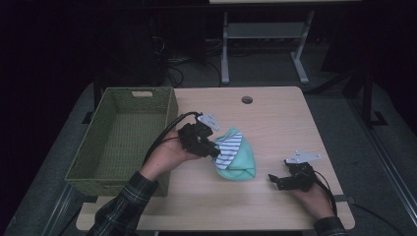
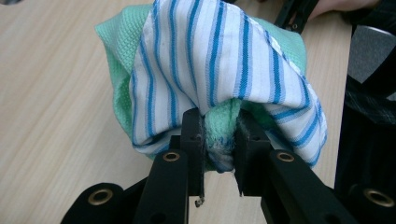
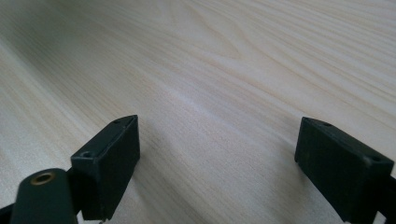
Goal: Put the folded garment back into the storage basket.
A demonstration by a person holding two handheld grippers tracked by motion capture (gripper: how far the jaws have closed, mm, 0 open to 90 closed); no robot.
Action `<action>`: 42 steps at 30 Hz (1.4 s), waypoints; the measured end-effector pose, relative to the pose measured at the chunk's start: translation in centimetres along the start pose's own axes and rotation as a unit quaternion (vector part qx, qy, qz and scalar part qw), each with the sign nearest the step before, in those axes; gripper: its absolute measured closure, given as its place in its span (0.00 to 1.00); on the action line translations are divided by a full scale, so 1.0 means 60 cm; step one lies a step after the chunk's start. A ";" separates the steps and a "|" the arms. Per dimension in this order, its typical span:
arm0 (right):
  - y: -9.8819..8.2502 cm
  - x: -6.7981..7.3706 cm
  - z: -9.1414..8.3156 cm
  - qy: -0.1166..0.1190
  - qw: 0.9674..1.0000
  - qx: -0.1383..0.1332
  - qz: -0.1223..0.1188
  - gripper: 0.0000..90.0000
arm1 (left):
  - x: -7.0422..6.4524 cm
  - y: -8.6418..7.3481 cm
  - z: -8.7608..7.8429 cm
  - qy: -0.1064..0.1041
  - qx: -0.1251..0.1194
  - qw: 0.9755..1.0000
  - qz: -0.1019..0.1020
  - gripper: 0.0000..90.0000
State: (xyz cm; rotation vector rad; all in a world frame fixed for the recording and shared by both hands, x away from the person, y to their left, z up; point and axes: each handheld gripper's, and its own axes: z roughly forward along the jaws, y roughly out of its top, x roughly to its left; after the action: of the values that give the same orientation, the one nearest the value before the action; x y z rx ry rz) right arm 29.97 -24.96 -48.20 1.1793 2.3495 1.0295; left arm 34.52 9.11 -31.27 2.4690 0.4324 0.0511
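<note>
Left gripper (image 1: 215, 149) is clamped on a bunched fold of cloth: a mint-green towel (image 1: 239, 161) with a blue-striped white cloth (image 1: 229, 146) draped over it. The bundle sits mid-table, just right of the woven green basket (image 1: 123, 140), its lower part apparently touching the tabletop (image 1: 275, 118).

Right gripper (image 1: 276, 182) rests low near the table's front right, jaws wide apart, nothing between them.

Likely step: carry the bundle into the basket.
- Keep your left grip firm; the pinch takes only a small tuck of fabric, so a jerk could shed the striped layer.
- Lift until the hanging cloth clears the basket rim, then move across.
- Let go only once the bundle is well inside the walls.
- Keep your right gripper parked clear, or bring it under the sagging end if it drags.

View differences:
- Left gripper view: the green weave is nipped between the jaws, with the striped cloth (image 2: 219, 70) folding over the mint-green towel (image 2: 116, 42) and around the tips. The high view can't resolve this.
- High view: basket position and the gap to it.
- Right gripper view: bare wood grain between open pads (image 3: 109, 158).
</note>
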 end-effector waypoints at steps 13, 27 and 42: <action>0.000 0.000 0.000 0.000 1.000 0.000 0.000 0.15 | 0.027 -0.013 -0.066 0.030 -0.015 0.999 -0.010 0.84; 0.000 -0.001 0.000 -0.001 1.000 -0.001 -0.001 0.15 | 0.052 -0.048 -0.133 0.071 -0.033 0.996 -0.047 0.84; 0.000 -0.001 0.000 -0.002 1.000 -0.001 0.000 0.15 | 0.083 -0.095 -0.194 0.110 -0.053 0.989 -0.088 0.84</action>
State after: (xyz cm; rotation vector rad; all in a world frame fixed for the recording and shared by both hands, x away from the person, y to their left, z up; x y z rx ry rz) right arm 30.00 -24.98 -48.20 1.1796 2.3452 1.0289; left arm 35.92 21.68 -25.60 2.3202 0.7211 0.2690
